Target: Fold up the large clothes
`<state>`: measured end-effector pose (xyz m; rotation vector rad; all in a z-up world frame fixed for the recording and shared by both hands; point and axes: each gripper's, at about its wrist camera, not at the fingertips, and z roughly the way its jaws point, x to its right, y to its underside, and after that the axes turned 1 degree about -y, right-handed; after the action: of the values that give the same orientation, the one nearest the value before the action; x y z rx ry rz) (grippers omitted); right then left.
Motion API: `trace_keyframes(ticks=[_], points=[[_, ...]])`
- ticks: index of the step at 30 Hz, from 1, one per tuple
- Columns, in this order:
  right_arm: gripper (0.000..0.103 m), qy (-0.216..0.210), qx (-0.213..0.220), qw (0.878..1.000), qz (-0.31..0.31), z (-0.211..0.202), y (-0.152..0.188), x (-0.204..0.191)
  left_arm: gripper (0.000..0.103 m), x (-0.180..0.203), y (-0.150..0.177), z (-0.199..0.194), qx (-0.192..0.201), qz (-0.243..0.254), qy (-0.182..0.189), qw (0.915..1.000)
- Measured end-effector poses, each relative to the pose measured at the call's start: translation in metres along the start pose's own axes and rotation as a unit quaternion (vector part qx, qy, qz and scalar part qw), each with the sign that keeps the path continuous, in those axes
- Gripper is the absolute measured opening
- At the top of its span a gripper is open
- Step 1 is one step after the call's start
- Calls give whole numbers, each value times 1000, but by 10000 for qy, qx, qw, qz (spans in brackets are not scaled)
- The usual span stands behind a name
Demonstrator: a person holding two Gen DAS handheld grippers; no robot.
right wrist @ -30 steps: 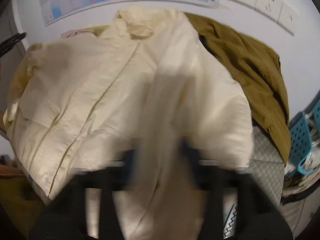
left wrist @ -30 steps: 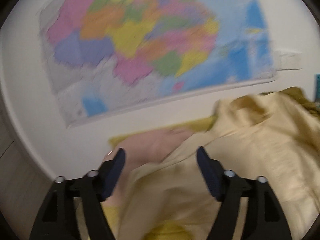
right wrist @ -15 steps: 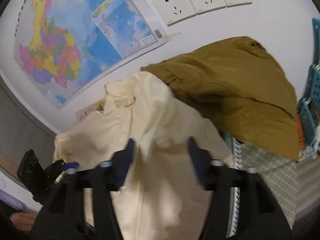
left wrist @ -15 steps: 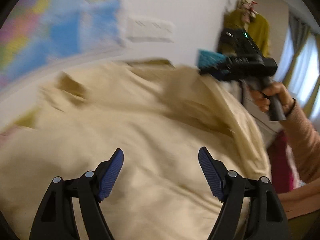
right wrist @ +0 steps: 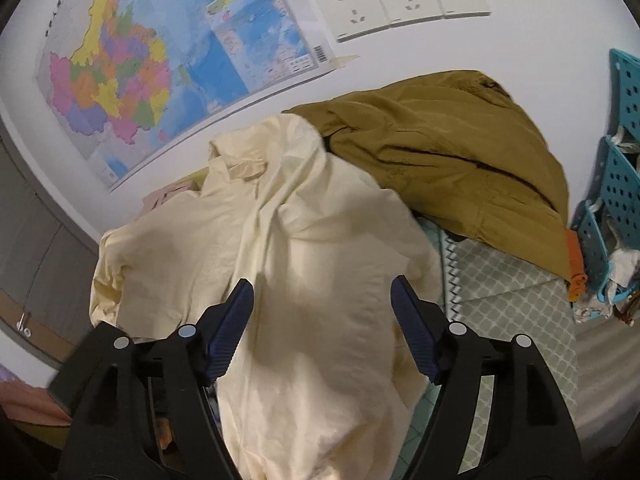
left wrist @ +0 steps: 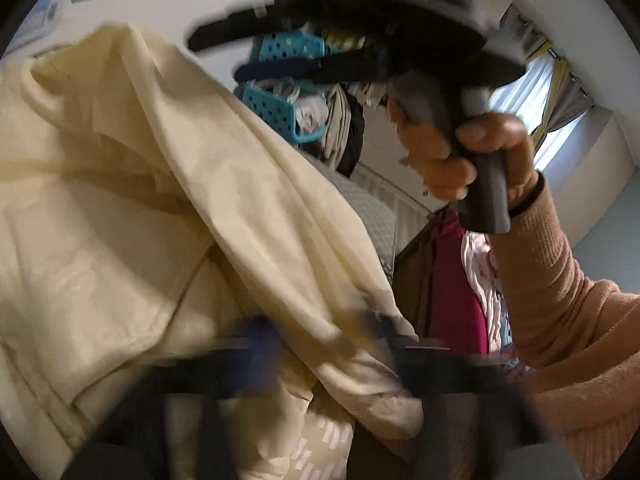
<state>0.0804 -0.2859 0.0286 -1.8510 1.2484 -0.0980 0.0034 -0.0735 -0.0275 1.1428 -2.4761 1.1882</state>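
— Left gripper [left wrist: 320,336], state?
— Blurred. Jaws have just been closing and are pressed together on a fold of the shirt [left wrist: 168,208], near its lower right edge.
— Right gripper [right wrist: 322,320]?
— Spread. Jaws have just been opening. The shirt lies below and between the pads [right wrist: 232,328], which do not press on it. A hand [left wrist: 472,152] in a pink ribbed sleeve [left wrist: 560,300] holds this gripper by its grey grip.
— Shirt, entry?
— One, cream, long, collar away from the right wrist camera. It is spread rumpled on top of a pile, one side folded over the middle.
— Neighbours?
— Olive jacket [right wrist: 440,152], heaped just behind and to the right, touching the shirt at the collar end. Pink cloth [right wrist: 168,196] shows at the far left edge of the pile. Orange cloth [right wrist: 576,264] peeks from under the jacket.
— Underneath?
— Grey-green quilted cover [right wrist: 516,292], bare to the right of the shirt.
— Surroundings?
— Blue perforated baskets [right wrist: 624,184], far right, with crumpled things in them. Map [right wrist: 160,60] on the white wall behind. Three wall sockets [right wrist: 400,0] beside the map.
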Motion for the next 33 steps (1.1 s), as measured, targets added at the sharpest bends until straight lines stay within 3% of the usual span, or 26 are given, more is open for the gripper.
trace_keyframes(ticks=[3, 7, 8, 11, 14, 16, 18, 19, 20, 21, 23, 27, 29, 33], points=[[70, -73, -39, 9998, -156, 4, -5, -9, 3, 3, -8, -18, 251, 102, -302, 9992], [70, -195, 72, 9991, -375, 6, -26, -24, 3, 7, -29, -85, 738, 426, -734, 9937], [70, -283, 132, 9987, -414, 6, -33, -27, 3, 6, -36, -105, 848, 561, -1053, 9892], [71, -451, 325, 9975, -441, 7, -55, -33, 4, -10, -52, -152, 917, 712, -2106, 9707], [71, -475, 390, 9972, -422, 19, -75, -36, 6, -42, -57, -179, 637, 584, -2940, 9519], [72, -370, 360, 9975, -481, 32, -85, -37, 8, -64, -54, -186, 440, 445, -3264, 9432], [73, -208, 236, 9982, -513, 51, -93, -35, 9, -98, -55, -189, 253, 128, -3746, 9268], [73, -76, 159, 9985, -510, 61, -96, -34, 10, -113, -53, -198, 190, 36, -3818, 9240], [74, 54, 98, 9985, -541, 69, -97, -33, 14, -131, -49, -198, 118, -91, -4142, 9100], [77, 261, 53, 9977, -627, 78, -98, -32, 19, -145, -46, -201, 124, -319, -4179, 9079], [83, 667, -18, 9953, -707, 96, -98, -27, 33, -164, -39, -210, 116, -615, -4040, 9126], [87, 606, -65, 9966, -545, 104, -95, -7, 57, -172, -13, -225, 256, -781, -3808, 9210], [91, 664, -2, 9961, -584, 101, -94, 0, 77, -172, -2, -230, 303, -766, -3687, 9259], [91, 709, -176, 9959, -533, 111, -98, 8, 81, -189, 10, -214, 73, -921, -3635, 9270]])
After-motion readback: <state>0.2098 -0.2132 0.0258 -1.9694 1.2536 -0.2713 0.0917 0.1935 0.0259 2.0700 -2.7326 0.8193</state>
